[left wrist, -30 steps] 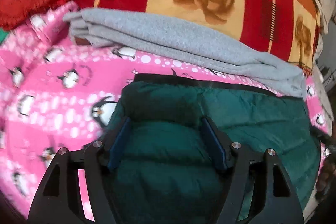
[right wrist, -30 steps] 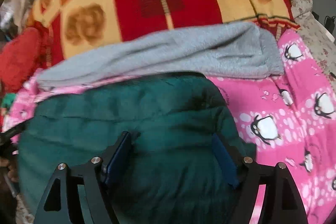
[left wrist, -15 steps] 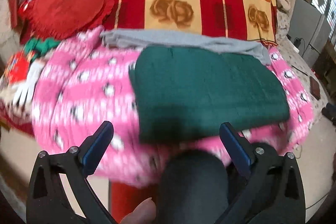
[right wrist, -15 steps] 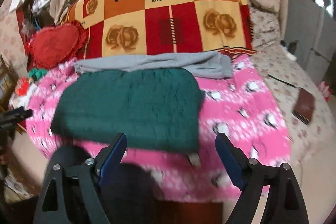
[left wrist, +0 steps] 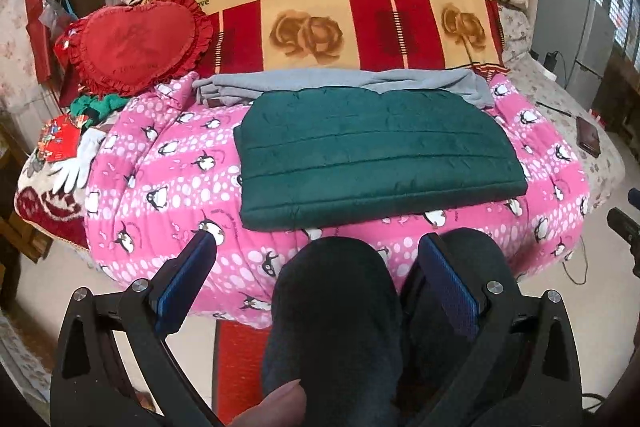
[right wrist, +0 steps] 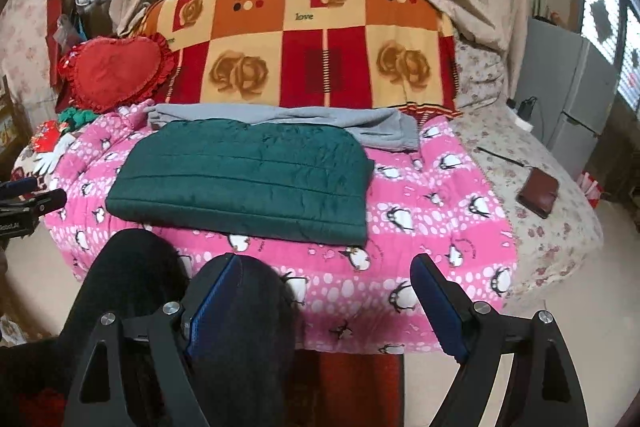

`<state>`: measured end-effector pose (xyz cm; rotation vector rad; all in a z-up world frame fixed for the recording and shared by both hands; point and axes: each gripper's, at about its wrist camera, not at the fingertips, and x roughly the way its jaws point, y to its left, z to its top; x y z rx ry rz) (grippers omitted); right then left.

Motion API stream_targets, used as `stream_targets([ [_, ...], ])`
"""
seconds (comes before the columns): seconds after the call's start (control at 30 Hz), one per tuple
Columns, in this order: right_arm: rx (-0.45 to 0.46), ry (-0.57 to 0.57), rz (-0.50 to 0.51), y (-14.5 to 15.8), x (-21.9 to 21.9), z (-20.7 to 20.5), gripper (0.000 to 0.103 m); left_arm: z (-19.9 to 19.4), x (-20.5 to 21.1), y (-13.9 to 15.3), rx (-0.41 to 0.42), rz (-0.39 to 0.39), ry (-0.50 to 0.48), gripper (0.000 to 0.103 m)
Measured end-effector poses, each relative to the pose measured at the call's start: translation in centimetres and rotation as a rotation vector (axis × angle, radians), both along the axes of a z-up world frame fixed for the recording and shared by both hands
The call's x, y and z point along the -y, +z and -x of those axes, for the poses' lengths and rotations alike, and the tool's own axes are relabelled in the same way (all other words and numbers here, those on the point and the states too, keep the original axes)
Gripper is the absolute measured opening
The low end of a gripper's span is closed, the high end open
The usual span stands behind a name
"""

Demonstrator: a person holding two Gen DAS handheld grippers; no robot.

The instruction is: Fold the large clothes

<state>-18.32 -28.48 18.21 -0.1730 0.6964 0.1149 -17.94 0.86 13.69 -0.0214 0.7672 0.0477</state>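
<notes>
A dark green quilted garment lies folded into a flat rectangle on the pink penguin blanket. Just behind it rests a folded grey garment. My left gripper is open and empty, held back from the bed above the person's dark-trousered knees. My right gripper is also open and empty, off the bed's front edge, over a knee. Neither gripper touches the green garment.
A red heart cushion and a checked rose blanket stand behind the clothes. A brown wallet lies on the floral sheet to the right. A red mat covers the floor below. A grey cabinet is at far right.
Both grippers let go of the green garment, opened wider, and pulled back and up from the bed. The garment now lies flat and folded; the person's knees have come into view.
</notes>
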Motion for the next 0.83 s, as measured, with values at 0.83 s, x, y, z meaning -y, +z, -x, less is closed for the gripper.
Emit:
stream_targets([
  [0.83,-0.017,0.010,-0.033,-0.22,-0.05,0.05,0.084,0.19,0.04,0.15,0.009,0.013,-0.001,0.101],
])
